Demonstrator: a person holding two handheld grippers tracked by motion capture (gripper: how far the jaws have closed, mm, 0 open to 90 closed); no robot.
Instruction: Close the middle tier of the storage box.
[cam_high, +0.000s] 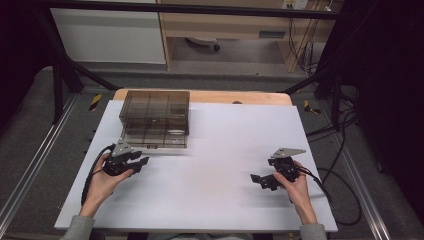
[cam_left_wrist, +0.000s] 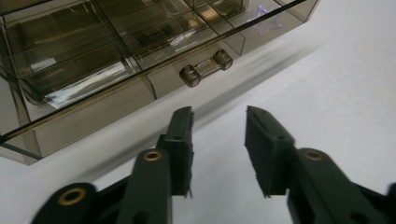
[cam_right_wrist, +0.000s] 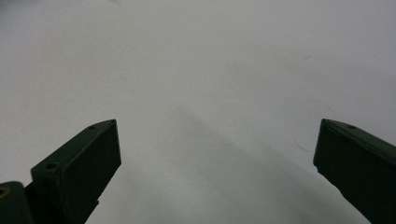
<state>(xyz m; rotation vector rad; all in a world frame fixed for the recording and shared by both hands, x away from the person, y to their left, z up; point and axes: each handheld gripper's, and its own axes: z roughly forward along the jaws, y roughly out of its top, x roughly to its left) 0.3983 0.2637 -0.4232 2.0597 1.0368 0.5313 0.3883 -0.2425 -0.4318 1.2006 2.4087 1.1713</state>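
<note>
the smoked clear drawer box (cam_high: 154, 119) sits at the far left of the white counter (cam_high: 220, 150), its lower drawer handle (cam_left_wrist: 206, 68) just ahead of the left claw (cam_left_wrist: 218, 122), whose jaws stand partly apart with nothing between them; the right claw (cam_high: 261, 181) waits well apart, jaws wide, over bare counter. that box looks light, so i'd guess a pull on the handle could drag it along, with nothing bracing it

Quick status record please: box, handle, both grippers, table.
box: smoky clear drawer box, far left of the white table
handle: clear bar handle on the lower drawer front, untouched
left gripper: aimed at the handle, short of it, jaws apart, nothing between
right gripper: wide open over bare table
</note>
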